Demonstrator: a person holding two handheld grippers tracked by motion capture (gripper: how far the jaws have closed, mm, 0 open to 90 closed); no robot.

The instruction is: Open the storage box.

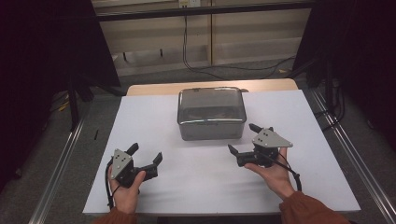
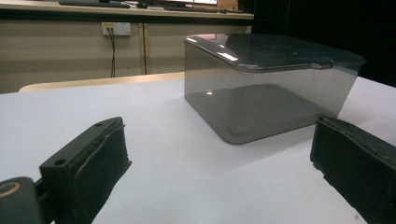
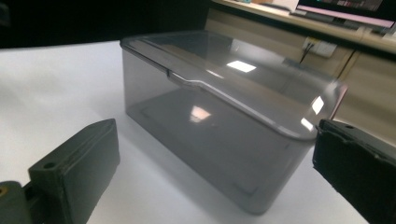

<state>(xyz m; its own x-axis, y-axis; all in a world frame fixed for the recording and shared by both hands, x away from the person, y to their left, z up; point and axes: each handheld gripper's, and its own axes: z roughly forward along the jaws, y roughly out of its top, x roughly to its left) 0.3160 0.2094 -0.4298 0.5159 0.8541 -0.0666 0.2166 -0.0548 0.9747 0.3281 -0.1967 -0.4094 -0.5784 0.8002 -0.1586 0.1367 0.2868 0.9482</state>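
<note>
1. Your landmark is the smoky grey, see-through plastic box with rounded corners [image 1: 211, 113], which stands on the white tabletop [image 1: 154, 116], towards its far edge and roughly midway between its sides.
2. Beyond the box, a strip of light wooden table edge [image 1: 154, 88] shows past the white surface, and behind that black cables [image 1: 196, 65] trail across the grey floor.
3. Nothing lies on the white surface between the box and either gripper; the way to its near wall is unblocked from both sides.
4. The box wears a matching tinted lid [image 2: 275, 49], seated flat on the rim with a small tab on its edge. Through the walls in both gripper views you see its bare floor and reflections; the high view hints at something pale inside, too dim to make out.
5. Your left gripper [image 1: 145, 156] rests near the tabletop, on the near-left side of the box and well apart from it. Its jaws stand wide open, holding and touching nothing. In the left gripper view, the box sits ahead, between the two black pads.
6. Your right gripper [image 1: 243, 140] sits on the near-right side of the box, closer to it than the left, near its front right corner yet not touching. Its jaws are also spread wide and empty, with the box filling the gap ahead of them.
</note>
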